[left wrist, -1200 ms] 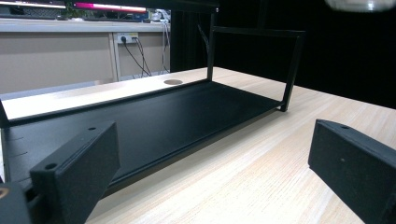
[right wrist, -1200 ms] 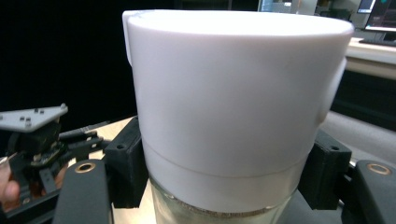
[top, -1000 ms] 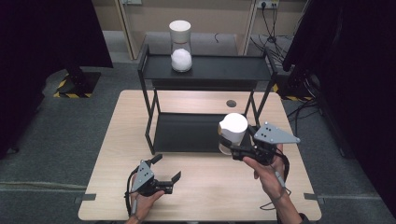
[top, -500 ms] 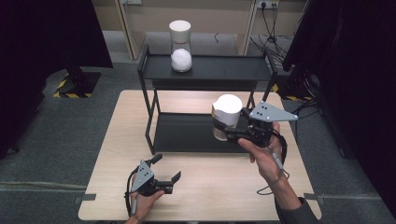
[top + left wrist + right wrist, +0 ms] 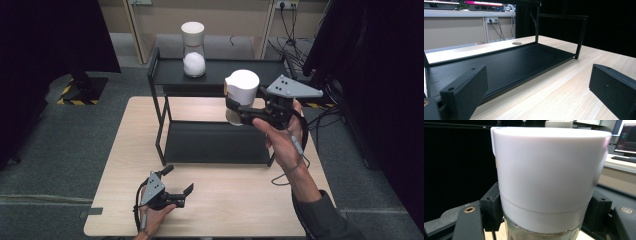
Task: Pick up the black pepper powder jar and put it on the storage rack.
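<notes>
A clear jar with a wide white lid [image 5: 242, 86] hangs in the air at the right front of the black two-level rack [image 5: 215, 142], about level with its top shelf [image 5: 230, 71]. My right gripper [image 5: 235, 108] is shut on the jar just under the lid. In the right gripper view the jar [image 5: 549, 170] stands upright between the black pads [image 5: 491, 207]. My left gripper [image 5: 178, 180] rests open on the table near its front edge. Its jaws stand wide apart with nothing between them, pointing at the rack's lower shelf [image 5: 506, 62].
A second jar [image 5: 193, 45] with a white lid and white contents stands on the rack's top shelf at the left. The wooden table [image 5: 240, 200] has bare room in front of the rack. A cable trails from the right gripper over the table's right side.
My right gripper has lifted the white-lidded jar from beside the lower shelf up to the top shelf's height and a little toward the back. The left gripper has stayed put.
</notes>
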Demonstrator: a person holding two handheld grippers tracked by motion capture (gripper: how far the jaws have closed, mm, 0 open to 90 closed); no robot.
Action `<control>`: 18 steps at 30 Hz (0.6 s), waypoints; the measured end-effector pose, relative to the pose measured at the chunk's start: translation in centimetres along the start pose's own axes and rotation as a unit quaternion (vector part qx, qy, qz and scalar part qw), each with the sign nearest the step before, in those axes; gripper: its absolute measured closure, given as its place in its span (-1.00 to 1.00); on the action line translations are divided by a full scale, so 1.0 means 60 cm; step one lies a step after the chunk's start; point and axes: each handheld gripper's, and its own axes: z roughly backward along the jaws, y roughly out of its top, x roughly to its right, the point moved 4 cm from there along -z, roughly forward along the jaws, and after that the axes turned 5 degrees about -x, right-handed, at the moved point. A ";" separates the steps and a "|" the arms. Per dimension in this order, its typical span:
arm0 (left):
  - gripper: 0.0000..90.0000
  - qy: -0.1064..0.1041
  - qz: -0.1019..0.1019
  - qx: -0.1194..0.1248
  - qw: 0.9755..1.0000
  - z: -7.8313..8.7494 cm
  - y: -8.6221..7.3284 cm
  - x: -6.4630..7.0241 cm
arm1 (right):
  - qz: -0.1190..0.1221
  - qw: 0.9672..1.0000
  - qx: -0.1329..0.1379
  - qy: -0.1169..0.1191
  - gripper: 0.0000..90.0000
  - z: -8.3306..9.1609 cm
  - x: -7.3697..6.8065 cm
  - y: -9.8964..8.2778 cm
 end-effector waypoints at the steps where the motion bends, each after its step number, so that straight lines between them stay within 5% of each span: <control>1: -0.96 0.000 0.000 0.000 1.000 0.000 0.000 0.000 | -0.002 1.000 -0.001 -0.002 -0.31 -0.003 0.002 0.007; 18: -0.96 -0.001 0.000 0.001 1.000 0.000 0.000 0.000 | -0.034 0.998 -0.010 -0.055 -0.31 -0.064 0.041 0.076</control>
